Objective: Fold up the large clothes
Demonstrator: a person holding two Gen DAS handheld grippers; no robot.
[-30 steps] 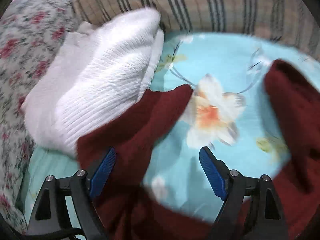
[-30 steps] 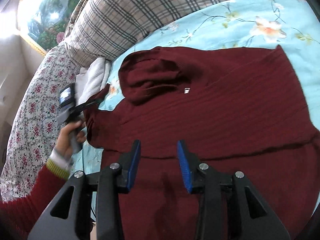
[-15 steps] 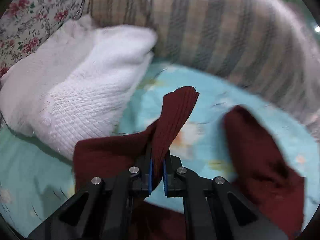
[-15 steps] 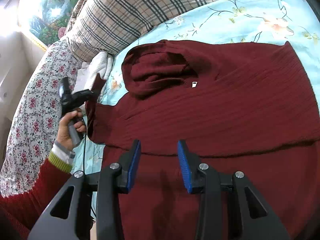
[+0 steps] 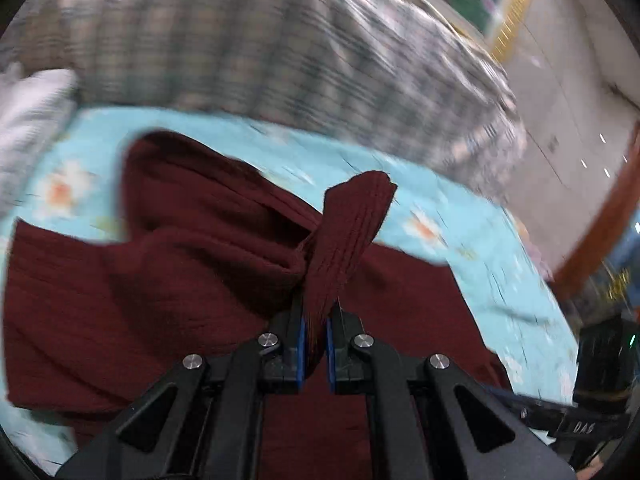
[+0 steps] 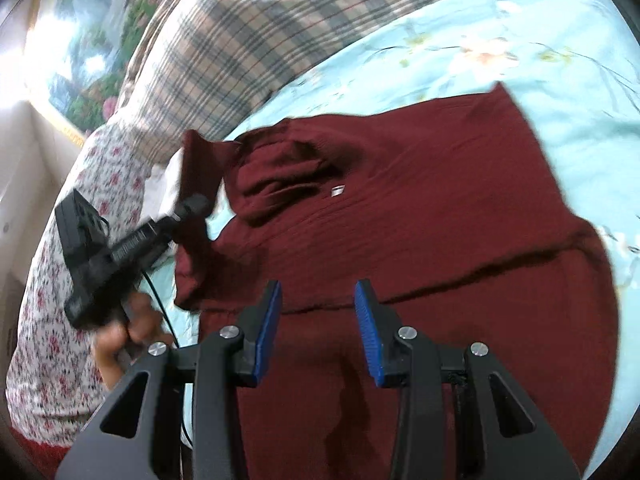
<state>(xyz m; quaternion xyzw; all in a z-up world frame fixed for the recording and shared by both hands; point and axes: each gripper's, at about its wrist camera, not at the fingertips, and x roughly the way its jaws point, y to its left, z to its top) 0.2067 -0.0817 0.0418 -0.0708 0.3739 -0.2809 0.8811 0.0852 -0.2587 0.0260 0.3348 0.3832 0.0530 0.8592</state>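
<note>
At the far left of the right tongs' view lies the flowered quilt (image 6: 60,280), and against it the person's left hand (image 6: 124,328) grips the left tongs (image 6: 191,207). A second ago these stood spread wide over the sleeve; half a second ago they had closed on it; now they are clenched on the sleeve (image 5: 344,240) and have swung it up off the bedsheet (image 5: 460,216) and inward. In their own view the cuff end stands up just ahead of the blue pads (image 5: 301,346), with the collar (image 5: 192,192) bunched to the left of them and the body of the maroon sweater (image 5: 120,312) spread beneath. The heavy blur there suggests the swing is fast. The white knit (image 5: 28,120), which filled the area ahead of these tongs before, has slid to the far left edge, and the checked pillow (image 5: 260,52) now fills the background.

Further right, the right tongs (image 6: 318,328) are released, the jaws apart, hovering over the lower middle of the sweater much as they were a second ago, touching nothing that I can see.

So the first fold appears under way: the sleeve is being carried across toward the chest. It likely needs to be laid flat and let go before the other side is taken.
</note>
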